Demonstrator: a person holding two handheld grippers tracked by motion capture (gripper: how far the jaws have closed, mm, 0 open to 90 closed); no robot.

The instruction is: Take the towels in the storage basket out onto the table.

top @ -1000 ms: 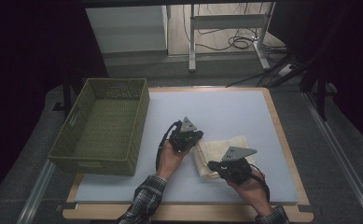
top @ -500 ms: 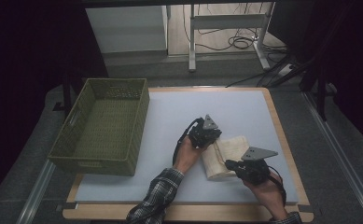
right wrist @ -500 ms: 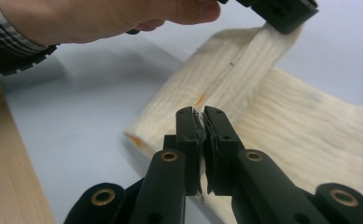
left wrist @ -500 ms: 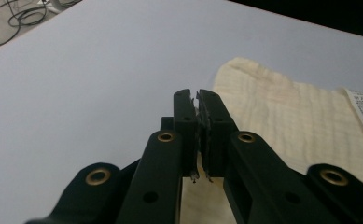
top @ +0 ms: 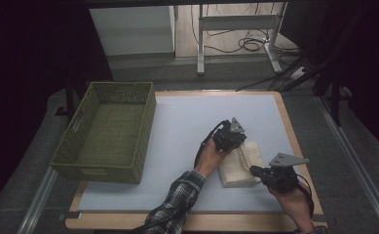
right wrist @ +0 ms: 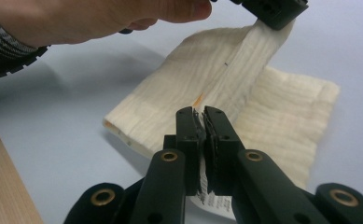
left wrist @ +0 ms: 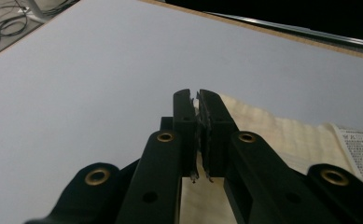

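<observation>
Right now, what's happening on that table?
A person is folding a cream ribbed cloth on the pale blue table mat. The left hand-held gripper is shut on the cloth's far edge, lifting a flap; the right hand-held gripper is shut on its near edge. The green woven basket stands apart at the left.

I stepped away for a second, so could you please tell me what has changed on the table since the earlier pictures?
Both tongs, shut on the cloth, carried its edge to the right: the left tongs moved right and farther up the table, the right tongs right and nearer the person, folding the cloth over itself. The basket stayed put.
</observation>
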